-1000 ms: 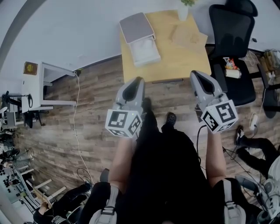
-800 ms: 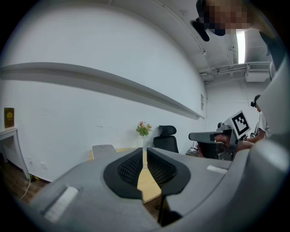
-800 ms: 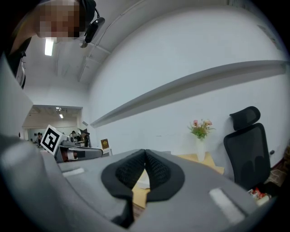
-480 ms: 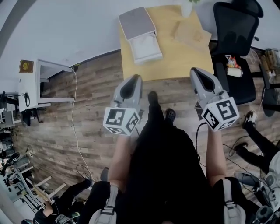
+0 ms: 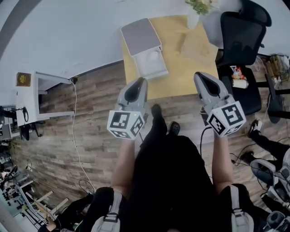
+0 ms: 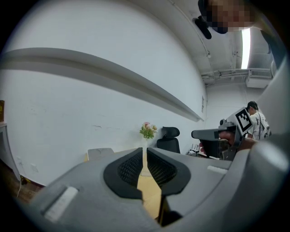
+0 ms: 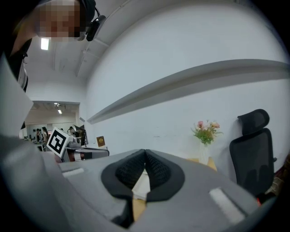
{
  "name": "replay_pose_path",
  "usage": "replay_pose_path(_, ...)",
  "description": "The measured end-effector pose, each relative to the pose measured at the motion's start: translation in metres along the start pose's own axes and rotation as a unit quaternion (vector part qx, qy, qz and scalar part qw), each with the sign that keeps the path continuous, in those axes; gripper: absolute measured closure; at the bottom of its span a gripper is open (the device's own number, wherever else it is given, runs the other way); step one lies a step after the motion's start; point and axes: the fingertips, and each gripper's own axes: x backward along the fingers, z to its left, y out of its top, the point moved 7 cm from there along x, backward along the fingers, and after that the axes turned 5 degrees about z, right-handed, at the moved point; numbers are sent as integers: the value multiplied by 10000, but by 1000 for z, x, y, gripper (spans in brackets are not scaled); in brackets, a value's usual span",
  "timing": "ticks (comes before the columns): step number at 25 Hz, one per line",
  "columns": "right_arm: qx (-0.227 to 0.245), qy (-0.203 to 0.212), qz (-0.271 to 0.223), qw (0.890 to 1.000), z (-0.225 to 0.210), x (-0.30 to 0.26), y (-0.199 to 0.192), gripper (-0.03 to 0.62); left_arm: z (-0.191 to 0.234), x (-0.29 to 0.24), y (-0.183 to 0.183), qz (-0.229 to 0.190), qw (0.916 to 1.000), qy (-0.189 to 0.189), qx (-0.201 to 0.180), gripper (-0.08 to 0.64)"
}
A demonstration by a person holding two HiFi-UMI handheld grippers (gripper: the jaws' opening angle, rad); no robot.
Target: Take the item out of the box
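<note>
approach is the step in hand, as i read it: both tools are held out short of the yellow table (image 5: 188, 74), and the open box (image 5: 141, 36) sits on its left end, grey lid hinged back toward the wall, white tray facing the person. the left gripper (image 5: 141, 82) has its jaws pressed together with nothing between them, and the right gripper (image 5: 200, 75) is the same, closed and empty. to do this well, one pair of jaws likely needs to part before it gets over the tray, then come down from above, not from the side, since the tray walls would block a level reach. the other tool could steady the tray rim so the light box does not slide.

the item itself is hard to make out: the head view shows only a pale lump in the white tray, white on white. in both gripper views the jaws cover most of the box. the vase of flowers (image 5: 195, 11) is cut off at the top edge of the head view.
</note>
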Motion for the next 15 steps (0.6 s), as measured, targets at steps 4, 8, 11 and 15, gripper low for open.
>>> replay_pose_path(4, 43, -63, 5, 10000, -7, -27, 15, 589, 23, -20, 9, 95, 9999, -73, 35, 525)
replay_pose_path(8, 73, -178, -1, 9998, -14, -51, 27, 589, 45, -40, 14, 200, 9996, -180, 41, 525)
replay_pose_path(11, 75, -247, 10, 9997, -11, -70, 33, 589, 64, -47, 16, 293, 9992, -274, 40, 525)
replay_pose_path(15, 122, -325, 62, 9994, 0, -96, 39, 589, 92, -54, 19, 406, 9983, -407, 66, 525)
